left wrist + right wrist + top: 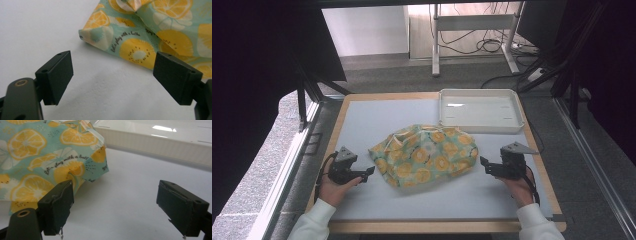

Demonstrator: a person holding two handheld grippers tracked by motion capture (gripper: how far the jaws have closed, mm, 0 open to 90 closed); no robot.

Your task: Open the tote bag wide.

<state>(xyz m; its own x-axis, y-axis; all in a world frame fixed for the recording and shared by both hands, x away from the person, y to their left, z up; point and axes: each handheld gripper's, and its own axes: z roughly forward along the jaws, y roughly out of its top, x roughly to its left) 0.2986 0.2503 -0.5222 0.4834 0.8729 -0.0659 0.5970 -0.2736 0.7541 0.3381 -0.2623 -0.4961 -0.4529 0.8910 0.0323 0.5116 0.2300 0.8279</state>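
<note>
Flanking cloth point(424, 155) | left claw point(368, 174), right claw point(484, 165) wide open, empty | high view: tray point(480, 124)

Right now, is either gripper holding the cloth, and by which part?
Nothing is held. The left gripper and right gripper both stand open beside the cloth, their jaws empty.

Teal cloth point(424, 155) printed with yellow lemon slices; white tray point(480, 125); black claws.
</note>
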